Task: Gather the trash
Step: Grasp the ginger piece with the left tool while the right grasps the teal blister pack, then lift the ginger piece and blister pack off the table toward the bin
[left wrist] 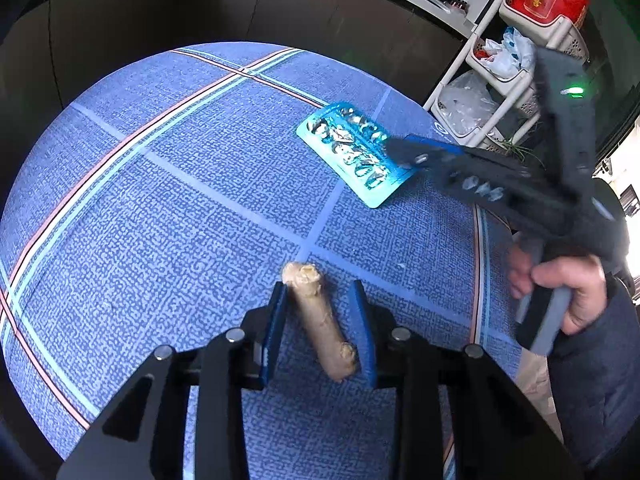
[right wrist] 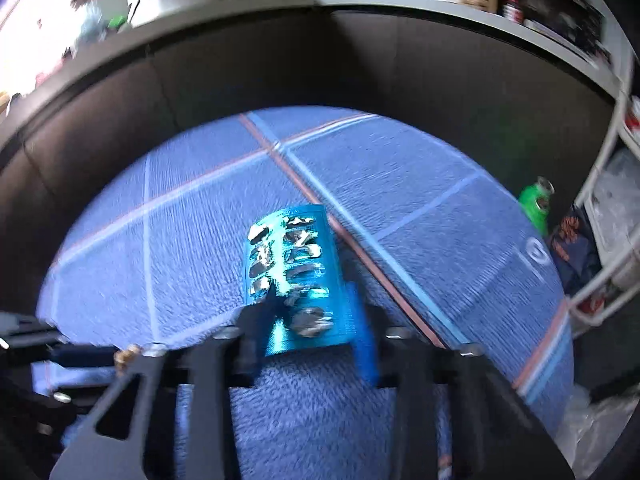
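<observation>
A beige piece of ginger root [left wrist: 316, 320] lies slanted between the blue pads of my left gripper [left wrist: 318, 286], just above the blue checked tablecloth [left wrist: 160, 200]. The left pad touches its upper end and the right pad its knobby lower end, so the gripper is shut on it. A blue foil blister pack [left wrist: 344, 148] with burst pockets sits farther right on the cloth. My right gripper [left wrist: 400, 154] has hold of its near edge. In the right wrist view the blister pack [right wrist: 292, 264] bows upward, squeezed between the fingers of the right gripper [right wrist: 312, 300].
A person's hand [left wrist: 568, 292] grips the right gripper's handle. A white shelf rack [left wrist: 500, 92] with plastic bags and a red bag stands beyond the table's right edge. A green can [right wrist: 536, 204] sits near that edge. Dark cabinets line the back.
</observation>
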